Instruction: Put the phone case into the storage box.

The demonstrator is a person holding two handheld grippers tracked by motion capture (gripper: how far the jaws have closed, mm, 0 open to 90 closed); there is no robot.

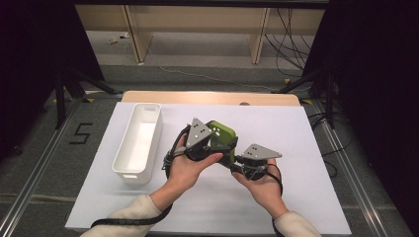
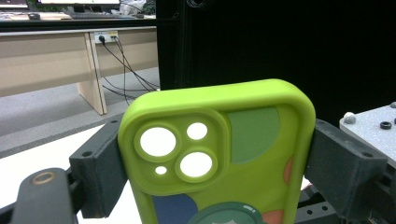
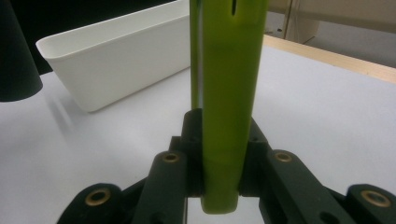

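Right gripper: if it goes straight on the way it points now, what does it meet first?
Probably the long white plastic bin, beyond the lime-green phone case that the right gripper clamps edge-on; depth is uncertain, so it might pass it.

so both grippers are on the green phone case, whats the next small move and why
Probably open the left gripper fully, since its fingers flank the green phone case across its width while the right gripper pinches its thin edge. Then carry it toward the white bin.
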